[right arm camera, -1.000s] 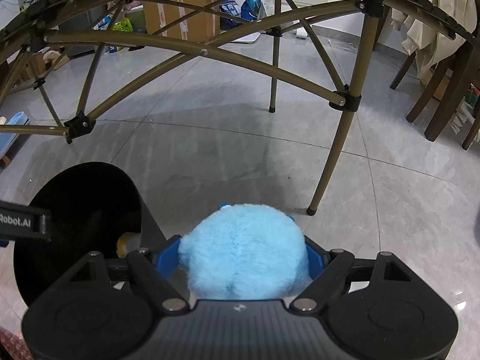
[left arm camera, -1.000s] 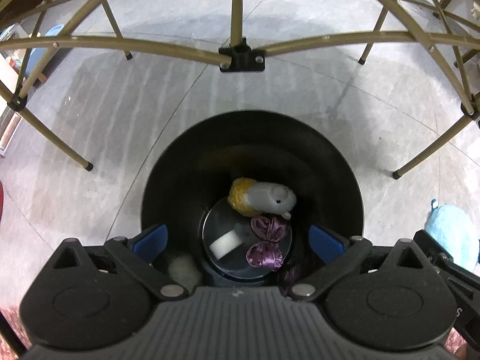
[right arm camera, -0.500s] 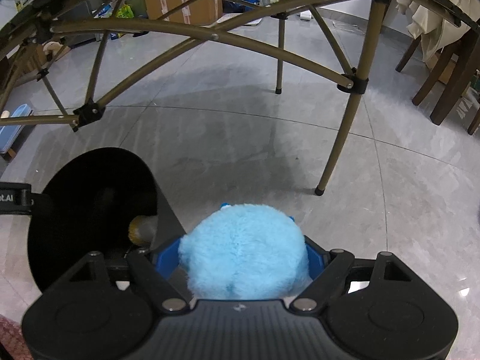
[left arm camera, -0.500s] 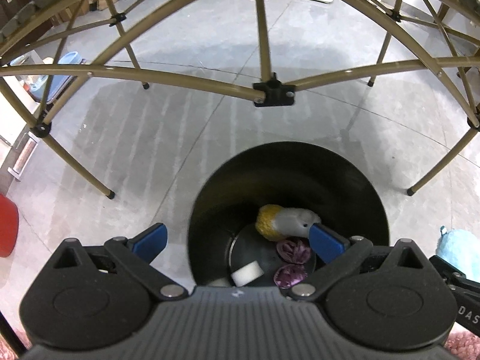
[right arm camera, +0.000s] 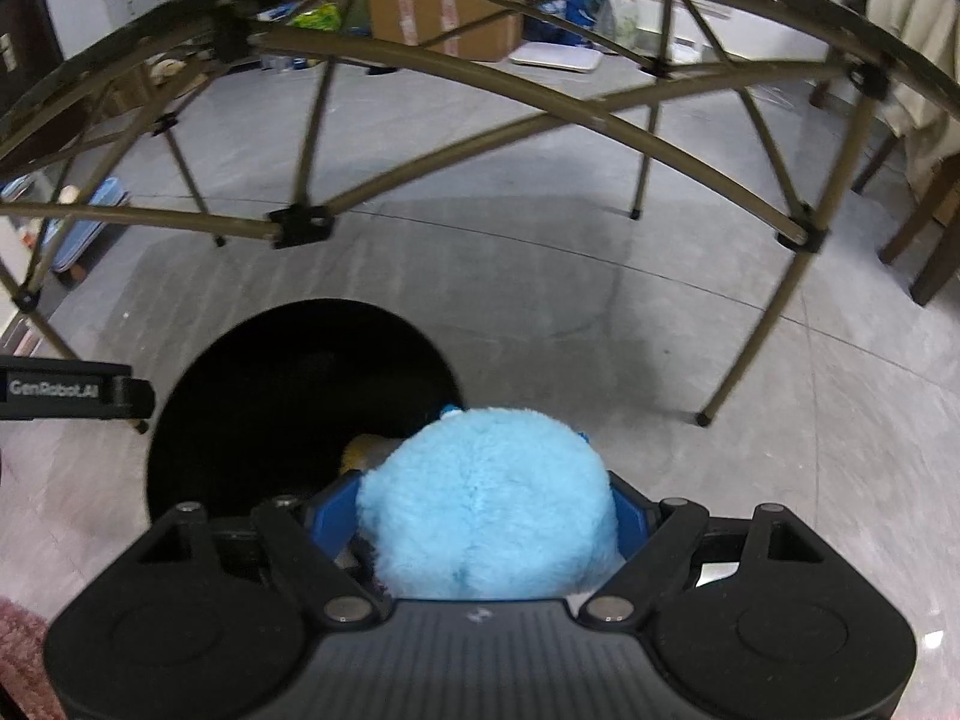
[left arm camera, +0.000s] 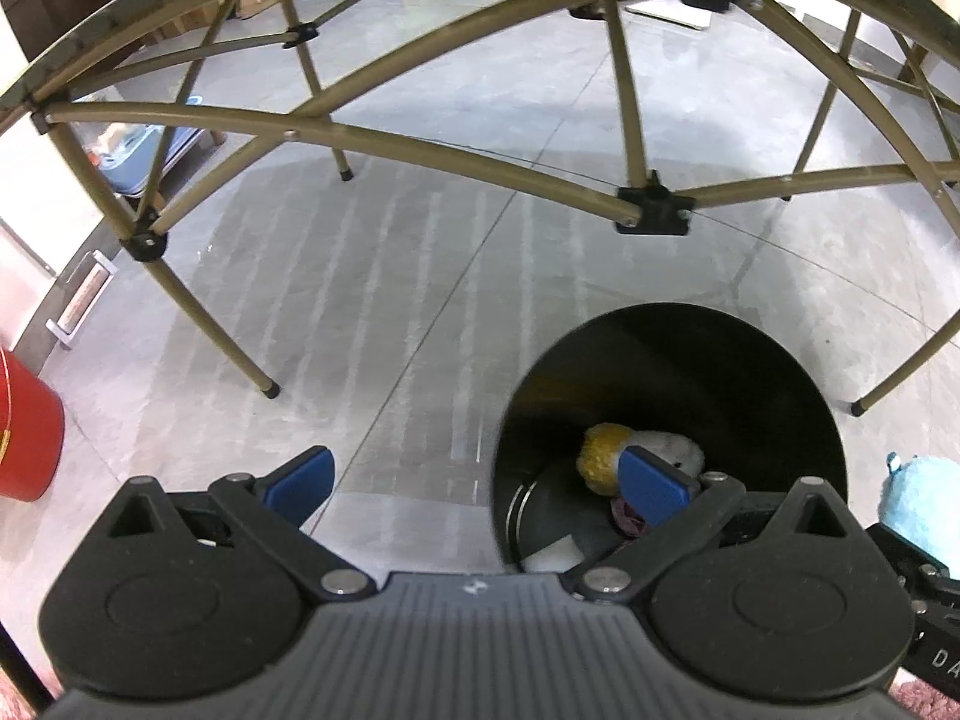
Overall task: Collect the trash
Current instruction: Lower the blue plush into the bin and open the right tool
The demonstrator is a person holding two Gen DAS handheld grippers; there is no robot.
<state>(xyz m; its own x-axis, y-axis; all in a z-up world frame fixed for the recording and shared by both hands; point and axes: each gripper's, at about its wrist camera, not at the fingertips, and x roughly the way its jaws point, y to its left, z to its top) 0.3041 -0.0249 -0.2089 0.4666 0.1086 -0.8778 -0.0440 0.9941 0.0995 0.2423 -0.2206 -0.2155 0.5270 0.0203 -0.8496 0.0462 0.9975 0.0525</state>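
One fluffy blue plush toy [right arm camera: 486, 504] sits pinched between the blue pads of the right claw [right arm camera: 483, 510], held just above the near rim of a black bin [right arm camera: 288, 396] on the grey tiled floor [right arm camera: 600, 312]. Down in the bin lie a yellow-and-grey plush [left arm camera: 636, 450], something purple [left arm camera: 627, 516] and a white piece [left arm camera: 555, 555]. To the bin's left, the left claw [left arm camera: 474, 483] hangs wide apart, holding nothing. Olive folding-frame legs [left arm camera: 336, 138] arch over everything.

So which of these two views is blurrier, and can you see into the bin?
Right wrist view: softer, frame bars smeared, black bin interior nearly pure shadow. Left wrist view: sharper, bin lit enough to show the yellow-and-grey plush; straight bars bowed by fisheye in both.
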